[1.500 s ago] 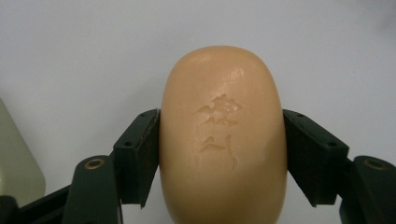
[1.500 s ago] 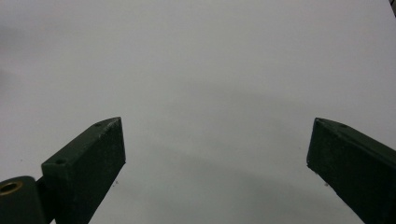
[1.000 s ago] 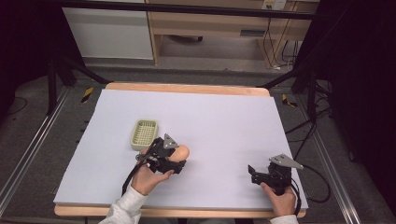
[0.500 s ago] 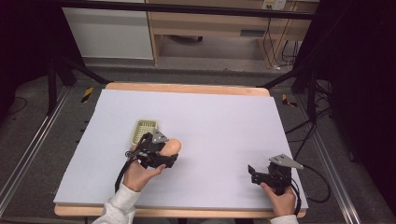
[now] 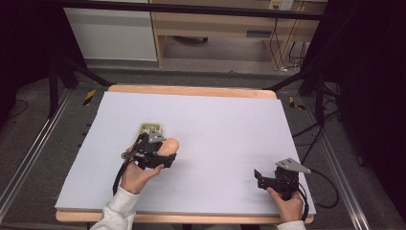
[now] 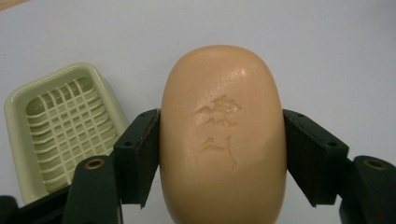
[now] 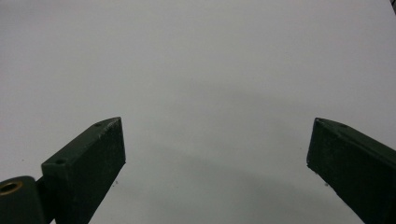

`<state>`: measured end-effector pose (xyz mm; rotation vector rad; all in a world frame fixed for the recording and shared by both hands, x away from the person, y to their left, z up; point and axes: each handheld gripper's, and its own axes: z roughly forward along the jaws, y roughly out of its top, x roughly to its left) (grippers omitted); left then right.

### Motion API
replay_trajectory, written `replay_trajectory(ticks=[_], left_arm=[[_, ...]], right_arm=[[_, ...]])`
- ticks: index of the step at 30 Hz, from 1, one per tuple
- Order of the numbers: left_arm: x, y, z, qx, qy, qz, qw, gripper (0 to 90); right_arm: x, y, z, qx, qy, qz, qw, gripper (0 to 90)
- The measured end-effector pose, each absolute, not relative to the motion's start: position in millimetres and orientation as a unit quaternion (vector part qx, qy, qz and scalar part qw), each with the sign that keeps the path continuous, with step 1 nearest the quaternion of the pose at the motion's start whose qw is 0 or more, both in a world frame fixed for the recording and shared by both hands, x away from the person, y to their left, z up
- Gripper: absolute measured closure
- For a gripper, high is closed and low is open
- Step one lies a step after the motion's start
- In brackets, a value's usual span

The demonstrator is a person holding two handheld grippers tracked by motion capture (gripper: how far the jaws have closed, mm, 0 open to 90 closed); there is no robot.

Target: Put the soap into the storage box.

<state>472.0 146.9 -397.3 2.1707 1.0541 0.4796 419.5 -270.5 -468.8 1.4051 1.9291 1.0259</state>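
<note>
1. A white table (image 5: 215, 120) fills most of the high view, with a person's two hands coming in from its near edge.
2. A pale green soap dish (image 6: 65, 123) sits left of the table's centre. In the high view the left gripper hides most of it; the left gripper view reveals its gridded floor, with nothing lying in it.
3. The left gripper (image 5: 160, 152) is clamped on a peach soap bar (image 6: 223, 135), just beside the dish on its right. The left gripper view shows both jaws pressed against the bar's sides and a stamped mark on its face.
4. The right gripper (image 5: 258, 176) rests well apart from the dish, near the table's front right corner. The right gripper view shows its jaws spread wide over bare table.
</note>
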Motion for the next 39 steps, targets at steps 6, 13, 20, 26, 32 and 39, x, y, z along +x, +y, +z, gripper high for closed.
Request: replay_trajectory(ticks=[6,13,20,26,32,39], left_arm=[[475.0,153.8,-395.5,0.824,0.415,0.187,0.339,31.8],[479.9,162.0,-394.6,0.814,0.429,0.189,0.343,31.9],[484.2,168.4,-394.2,0.809,0.437,0.192,0.342,31.8],[488.2,171.8,-394.0,0.806,0.444,0.194,0.341,31.8],[492.6,176.1,-394.9,0.801,0.452,0.198,0.339,31.8],[499.7,181.0,-396.2,0.796,0.462,0.201,0.336,31.9]], right_arm=[[419.5,-270.6,-468.7,0.521,0.715,0.381,0.268,4.7],[419.6,-270.1,-468.6,0.522,0.715,0.381,0.267,4.7],[419.8,-270.1,-468.6,0.521,0.715,0.382,0.267,4.6],[420.0,-269.7,-468.6,0.521,0.715,0.381,0.268,4.6],[420.0,-269.8,-468.6,0.521,0.715,0.381,0.267,4.6],[420.2,-269.5,-468.7,0.522,0.715,0.381,0.267,4.6]])
